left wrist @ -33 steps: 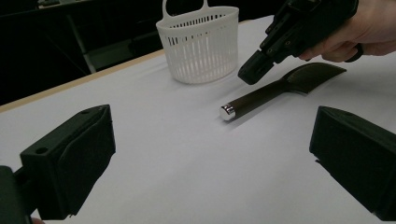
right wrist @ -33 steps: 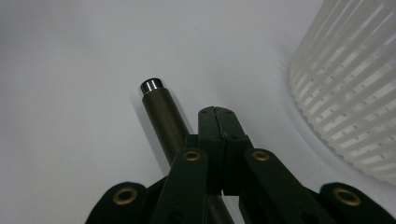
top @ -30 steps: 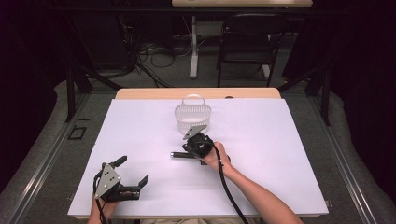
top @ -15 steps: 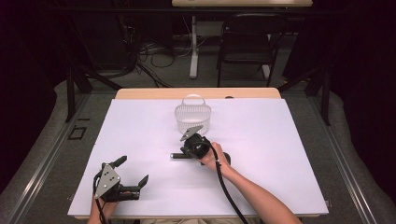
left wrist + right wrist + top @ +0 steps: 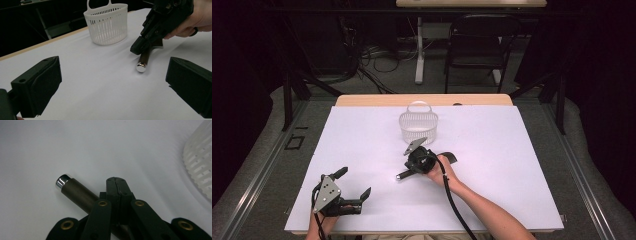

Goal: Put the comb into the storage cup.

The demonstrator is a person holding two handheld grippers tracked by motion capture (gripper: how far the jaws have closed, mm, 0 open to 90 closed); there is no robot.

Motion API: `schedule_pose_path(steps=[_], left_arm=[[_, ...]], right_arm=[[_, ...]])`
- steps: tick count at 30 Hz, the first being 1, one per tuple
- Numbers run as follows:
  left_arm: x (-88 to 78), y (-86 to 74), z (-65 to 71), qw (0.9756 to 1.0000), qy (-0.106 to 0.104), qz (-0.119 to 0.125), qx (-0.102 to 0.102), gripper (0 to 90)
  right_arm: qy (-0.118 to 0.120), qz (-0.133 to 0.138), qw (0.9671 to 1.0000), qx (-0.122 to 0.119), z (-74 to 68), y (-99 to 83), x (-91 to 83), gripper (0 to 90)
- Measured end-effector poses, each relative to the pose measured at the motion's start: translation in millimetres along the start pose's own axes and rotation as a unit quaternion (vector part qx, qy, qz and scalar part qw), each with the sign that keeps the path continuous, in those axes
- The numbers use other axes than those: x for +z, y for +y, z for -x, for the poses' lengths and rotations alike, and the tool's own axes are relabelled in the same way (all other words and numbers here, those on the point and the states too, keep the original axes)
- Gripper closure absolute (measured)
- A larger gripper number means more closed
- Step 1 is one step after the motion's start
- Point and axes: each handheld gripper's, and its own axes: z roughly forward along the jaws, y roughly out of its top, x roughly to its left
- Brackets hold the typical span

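Dark surroundings frame a wooden table covered by a large white sheet (image 5: 492, 150); behind it, on a grey floor, stand a black folding chair (image 5: 475, 45), cables and a white post.

Near the far middle of the sheet stands a small white plastic basket with slotted walls and a loop handle (image 5: 418, 124). It is upright, and what it holds cannot be made out.

Just in front of the basket, toward the person, the right gripper (image 5: 409, 172) is held in the person's right hand (image 5: 443, 172), whose forearm reaches in from the lower right, a black cable trailing along it. In the right gripper view, its two black jaws are pressed together at their tips. Under them lies a dark brown cylindrical rod with a shiny silver end cap (image 5: 75, 191). The rod passes beneath the jaws and not between their tips, so whether it is pinched cannot be told. In the left gripper view the rod's silver end sits close above the sheet, tilted down from under the gripper, with the basket just beyond it.

At the near left corner of the sheet, the left gripper (image 5: 353, 184) is held low in the person's left hand (image 5: 324, 220), well apart from the rod. Its jaws are spread wide with nothing between them.
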Motion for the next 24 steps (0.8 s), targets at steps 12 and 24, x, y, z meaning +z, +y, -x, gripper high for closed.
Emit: schedule_pose_path(steps=[12, 24], left_arm=[[0.2, 0.3, 0.5, 1.0000, 0.001, 0.000, -0.001, 0.5], [0.1, 0.3, -0.1, 1.0000, 0.001, 0.000, 0.002, 0.7]], right_arm=[[0.014, -0.013, 0.9998, 0.004, -8.7, -5.4, -2.6, 90.0], [0.016, -0.032, 0.9994, 0.004, -10.1, -9.4, -7.6, 90.0]])
